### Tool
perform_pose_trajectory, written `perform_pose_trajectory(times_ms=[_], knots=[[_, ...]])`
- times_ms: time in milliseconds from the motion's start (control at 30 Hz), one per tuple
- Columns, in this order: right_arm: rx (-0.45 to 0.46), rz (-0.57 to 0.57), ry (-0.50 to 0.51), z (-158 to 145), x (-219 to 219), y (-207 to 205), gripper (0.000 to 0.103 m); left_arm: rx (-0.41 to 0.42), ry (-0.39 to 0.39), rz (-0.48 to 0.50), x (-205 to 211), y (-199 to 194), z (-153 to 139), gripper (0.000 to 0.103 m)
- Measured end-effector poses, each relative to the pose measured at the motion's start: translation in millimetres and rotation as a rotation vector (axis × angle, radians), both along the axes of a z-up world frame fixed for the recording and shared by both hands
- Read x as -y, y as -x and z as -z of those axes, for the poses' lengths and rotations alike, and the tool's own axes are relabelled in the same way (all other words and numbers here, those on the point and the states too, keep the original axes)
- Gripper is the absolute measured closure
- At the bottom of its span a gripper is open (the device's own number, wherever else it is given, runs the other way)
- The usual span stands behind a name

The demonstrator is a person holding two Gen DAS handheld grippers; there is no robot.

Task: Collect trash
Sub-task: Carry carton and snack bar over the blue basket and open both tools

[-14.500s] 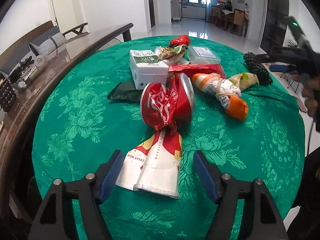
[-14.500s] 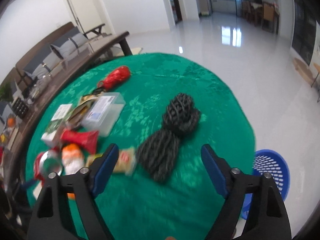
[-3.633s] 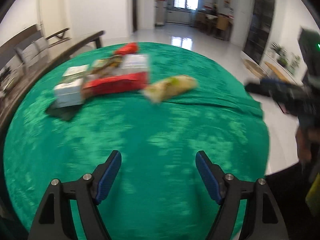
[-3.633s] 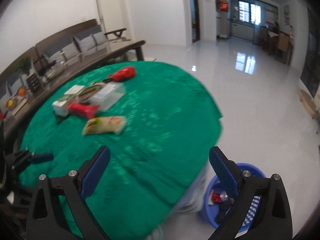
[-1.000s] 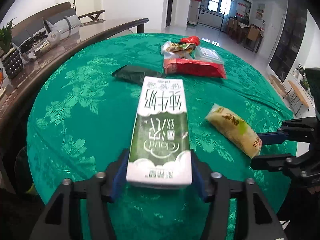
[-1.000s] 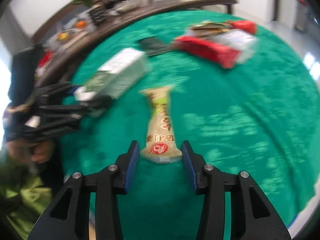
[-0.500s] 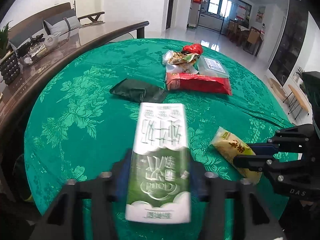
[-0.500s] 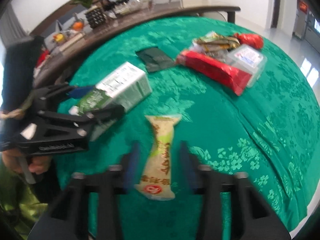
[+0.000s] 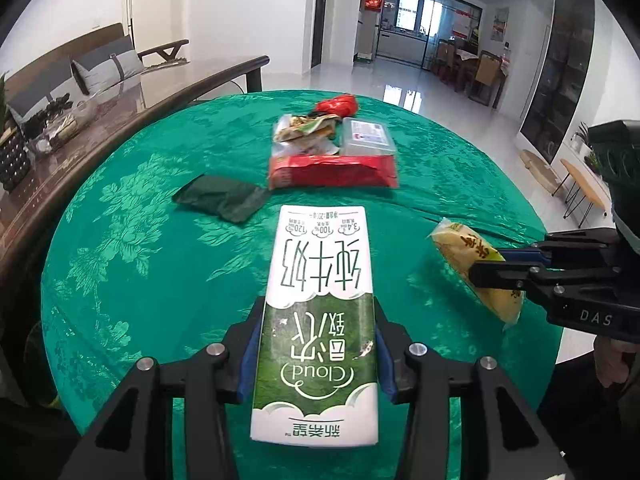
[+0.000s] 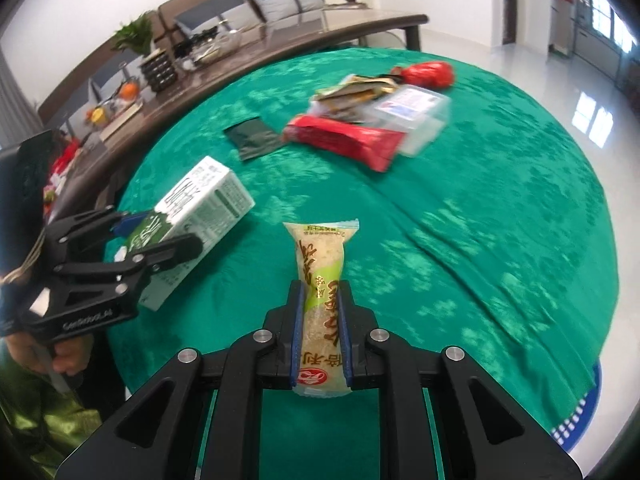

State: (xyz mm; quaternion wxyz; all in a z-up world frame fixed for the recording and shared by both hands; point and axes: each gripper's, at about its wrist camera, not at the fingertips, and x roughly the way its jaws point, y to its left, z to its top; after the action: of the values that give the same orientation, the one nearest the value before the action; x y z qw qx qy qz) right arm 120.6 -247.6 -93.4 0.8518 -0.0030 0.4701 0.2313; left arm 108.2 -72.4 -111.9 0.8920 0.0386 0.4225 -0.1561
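With two tools up over the green worktop: 1 milk carton, 1 yellow snack pack, 1 red wrapper, 1 clear plastic box, 1 dark green pouch, 1 red bag at far edge, 1 blue basket beside worktop. Vs 1 s ago: carton & snack pack then flat on cloth, now both raised off it. Left tool approx a third open, clamped on carton's sides. Right tool nearly closed, pinching snack pack at mid-length.

Green-clothed round table; red wrapper; dark pouch; clear box
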Motion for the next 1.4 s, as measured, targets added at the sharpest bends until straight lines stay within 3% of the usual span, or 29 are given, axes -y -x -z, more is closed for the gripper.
perform_pose_trajectory(times_ms=[500, 733, 933, 1033, 1167, 1400], knots=[[0.051, 0.142, -0.062, -17, 71, 28, 0.088, 0.027, -0.04, 0.07, 76, 5, -16, 0.056], [0.092, 0.31, -0.075, -33, 140, 33, 0.088, -0.049, 0.055, 0.274, 150, 6, -23, 0.056], [0.109, 0.48, 0.027, -46, 225, 34, 0.088, -0.045, 0.063, 0.437, 238, 6, -36, 0.056], [0.091, 0.564, 0.085, -41, 271, 34, 0.088, -0.052, 0.087, 0.504, 284, 6, -36, 0.056], [0.066, 0.689, 0.054, -20, 331, 45, 0.088, -0.102, 0.133, 0.558, 336, -3, -21, 0.055], [-0.033, 0.753, 0.025, 19, 380, 54, 0.088, -0.177, 0.114, 0.594, 410, -17, 27, 0.055]])
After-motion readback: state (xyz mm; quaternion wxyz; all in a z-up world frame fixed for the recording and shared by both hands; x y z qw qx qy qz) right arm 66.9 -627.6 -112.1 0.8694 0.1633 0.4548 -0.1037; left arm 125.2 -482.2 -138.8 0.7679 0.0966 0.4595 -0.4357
